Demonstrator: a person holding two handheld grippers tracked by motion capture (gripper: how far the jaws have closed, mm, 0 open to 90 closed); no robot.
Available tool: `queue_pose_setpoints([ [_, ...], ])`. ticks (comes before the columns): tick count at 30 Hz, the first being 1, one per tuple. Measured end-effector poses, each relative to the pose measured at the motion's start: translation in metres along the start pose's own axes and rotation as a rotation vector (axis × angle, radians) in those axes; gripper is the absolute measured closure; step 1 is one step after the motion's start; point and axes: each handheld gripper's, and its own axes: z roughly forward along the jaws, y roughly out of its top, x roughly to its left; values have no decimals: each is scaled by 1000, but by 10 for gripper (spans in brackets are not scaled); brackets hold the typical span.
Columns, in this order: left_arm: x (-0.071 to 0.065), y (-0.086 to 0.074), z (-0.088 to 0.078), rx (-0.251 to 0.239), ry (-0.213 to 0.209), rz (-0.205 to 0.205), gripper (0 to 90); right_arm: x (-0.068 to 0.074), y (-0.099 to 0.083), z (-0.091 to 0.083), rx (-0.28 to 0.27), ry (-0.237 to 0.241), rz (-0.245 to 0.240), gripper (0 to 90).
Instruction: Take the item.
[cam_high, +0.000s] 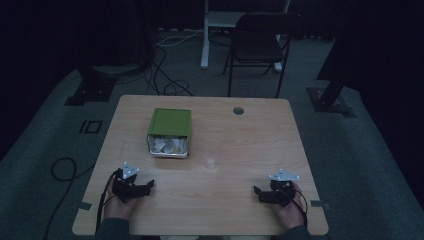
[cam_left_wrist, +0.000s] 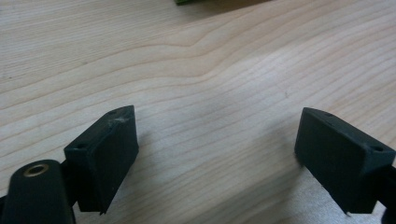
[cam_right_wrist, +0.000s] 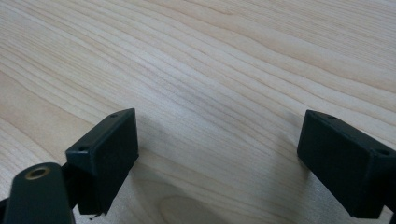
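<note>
- The left gripper (cam_high: 148, 186) rests low on the near left of the bench (cam_high: 240, 150), jaws spread wide with bare wood between them; the right gripper (cam_high: 256, 191) sits at the near right, jaws just as wide and holding nothing.
- The green box (cam_high: 170, 131) lies on its side left of centre, farther off, its open mouth facing the near edge with pale pieces (cam_high: 169, 145) inside.
- Judging by this, the reach has not begun. The left gripper is nearer; it should probably come in level with the mouth and keep its jaws wide until one piece sits between them.
- The room is dim, so what the pale pieces are and how many cannot be made out.
- In the left gripper view, a green sliver of the box is cut off by the top edge.
</note>
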Motion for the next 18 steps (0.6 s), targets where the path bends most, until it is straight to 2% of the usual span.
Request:
queue_pose_setpoints([
  [3,0,0,-1,5,-2,4,152,0,0,0,0,0,0,122],
  [7,2,1,-6,30,-13,15,258,0,0,0,0,2,-1,121],
  [13,2,1,-7,35,-22,20,258,0,0,0,0,2,-1,121],
  [18,6,2,-8,47,-45,43,267,0,0,0,0,1,-2,121],
])
